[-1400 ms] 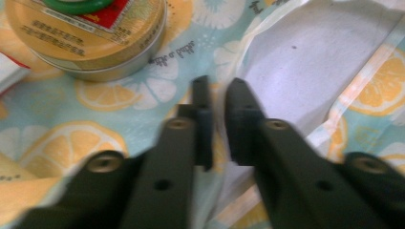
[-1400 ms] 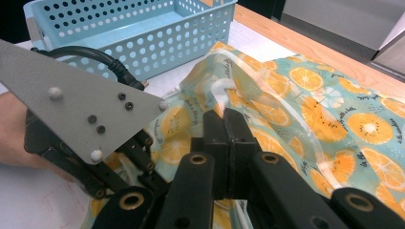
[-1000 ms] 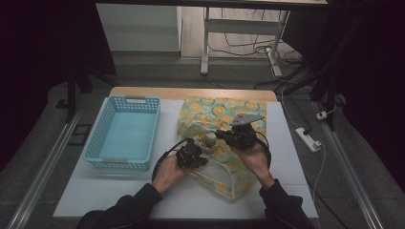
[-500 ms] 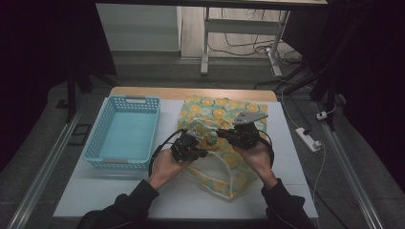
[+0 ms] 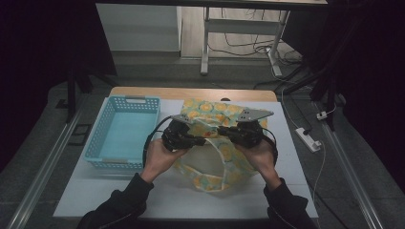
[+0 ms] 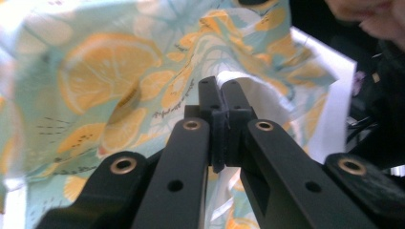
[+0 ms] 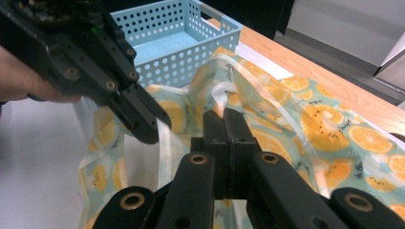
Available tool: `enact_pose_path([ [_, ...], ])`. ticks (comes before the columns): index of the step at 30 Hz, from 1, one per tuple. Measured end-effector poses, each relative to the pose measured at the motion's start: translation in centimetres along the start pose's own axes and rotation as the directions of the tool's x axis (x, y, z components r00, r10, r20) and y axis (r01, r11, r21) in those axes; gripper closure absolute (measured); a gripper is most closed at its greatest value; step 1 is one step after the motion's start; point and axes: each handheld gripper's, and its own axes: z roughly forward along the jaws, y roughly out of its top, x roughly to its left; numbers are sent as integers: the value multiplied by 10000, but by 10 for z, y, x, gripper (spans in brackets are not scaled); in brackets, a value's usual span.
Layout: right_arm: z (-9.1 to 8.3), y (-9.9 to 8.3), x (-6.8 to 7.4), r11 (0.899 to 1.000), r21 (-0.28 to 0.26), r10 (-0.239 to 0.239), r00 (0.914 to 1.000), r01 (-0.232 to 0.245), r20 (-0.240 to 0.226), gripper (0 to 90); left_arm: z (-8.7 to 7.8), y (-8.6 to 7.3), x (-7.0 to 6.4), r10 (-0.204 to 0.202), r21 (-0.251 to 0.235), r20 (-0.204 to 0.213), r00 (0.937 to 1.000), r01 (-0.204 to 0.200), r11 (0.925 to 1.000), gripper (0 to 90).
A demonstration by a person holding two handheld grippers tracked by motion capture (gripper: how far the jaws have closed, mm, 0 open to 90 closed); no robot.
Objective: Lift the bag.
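Blue basket [image 5: 123, 133] empty; both tools pinch bag [image 5: 215, 148].

the cloth [image 6: 119, 86] with the orange-slice print carries short lines of dark cursive script beside some slices, seen in the left gripper view just left of the jaws and again near the lower left edge. the letters are too small and blurred to make out any word. nothing else bears writing, a label, a brand or a number.
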Motion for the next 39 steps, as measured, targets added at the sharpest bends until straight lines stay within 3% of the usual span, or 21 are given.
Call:
enact_pose_path([
  [8, -1, 4, 2, 10000, 51, 25, 9998, -24, -203, 896, -13, 15, 6, -252, 37, 507, 9984, 251, 9997, 896],
  [19, -7, 21, 4, 9995, -309, 12, 9987, -27, -501, 896, -33, 48, 7, 118, 83, 287, 9995, -120, 9999, 895],
  [26, -13, 43, 4, 9982, -451, -404, 9984, 387, -392, 896, -46, 70, 9, 160, -214, 481, 9987, -150, 9997, 895],
  [34, -19, 73, 0, 9964, -696, -521, 9973, 485, -510, 898, -67, 98, 7, 459, -456, 205, 9987, -449, 9979, 895],
  [39, -26, 94, -3, 9944, -949, -510, 9976, 464, -464, 899, -80, 118, 2, 701, -630, -269, 9972, -717, 9954, 895],
])
